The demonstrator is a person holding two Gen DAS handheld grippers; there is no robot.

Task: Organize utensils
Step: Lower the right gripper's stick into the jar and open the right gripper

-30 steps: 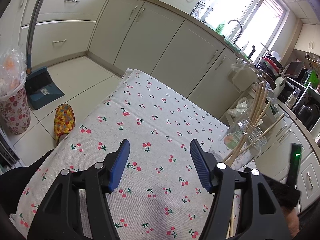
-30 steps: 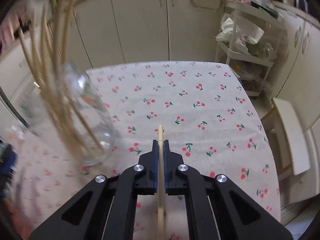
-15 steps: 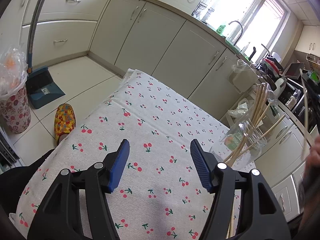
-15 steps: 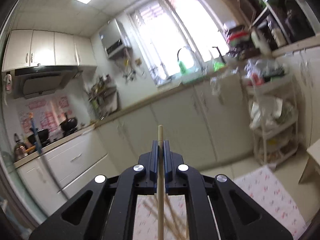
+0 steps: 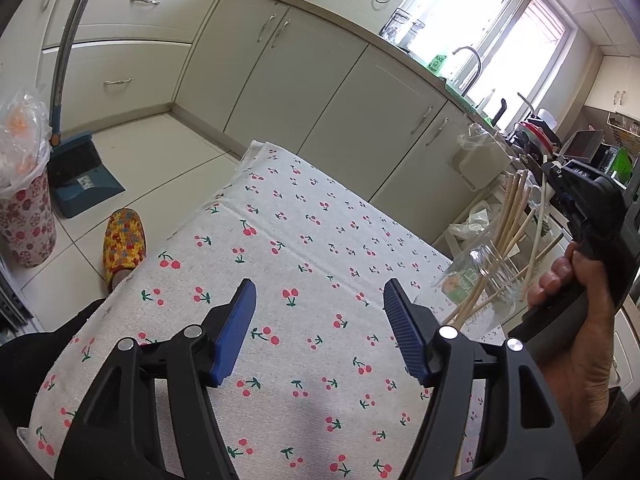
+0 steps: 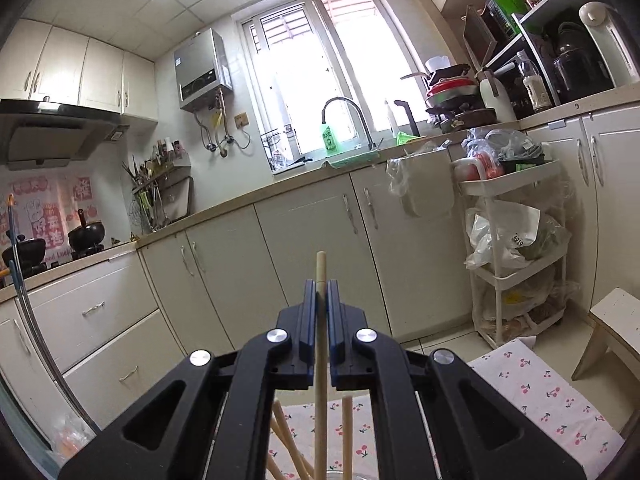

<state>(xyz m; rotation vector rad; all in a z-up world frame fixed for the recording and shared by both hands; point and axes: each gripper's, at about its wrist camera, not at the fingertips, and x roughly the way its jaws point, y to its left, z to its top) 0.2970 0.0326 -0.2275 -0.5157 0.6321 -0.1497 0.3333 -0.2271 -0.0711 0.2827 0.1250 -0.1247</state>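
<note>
The right gripper [image 6: 319,300] is clamped on a single wooden chopstick [image 6: 320,360], its blue pads pressed against the shaft from both sides. The stick runs upright between the pads, its top poking just past them and its lower part dropping below, toward the rim of the glass jar [image 5: 486,276]. In the left wrist view the right gripper [image 5: 560,190] hangs above the jar, gripped by the person's right hand [image 5: 576,320], with the held chopstick [image 5: 534,240] slanting down into the jar's mouth among the other chopsticks [image 5: 508,216] that lean there. Two of those show just beneath the right gripper in its own view.

The left gripper [image 5: 318,328] is spread wide with nothing between its pads, low over the cherry-print tablecloth [image 5: 280,248]; the jar stands just beyond its right finger, on the cloth's edge.

A second ago the right gripper pointed down at the cloth beside the jar; it has since swung up to face the kitchen cabinets [image 6: 320,248] and window [image 6: 320,64]. The left gripper has not shifted.
</note>
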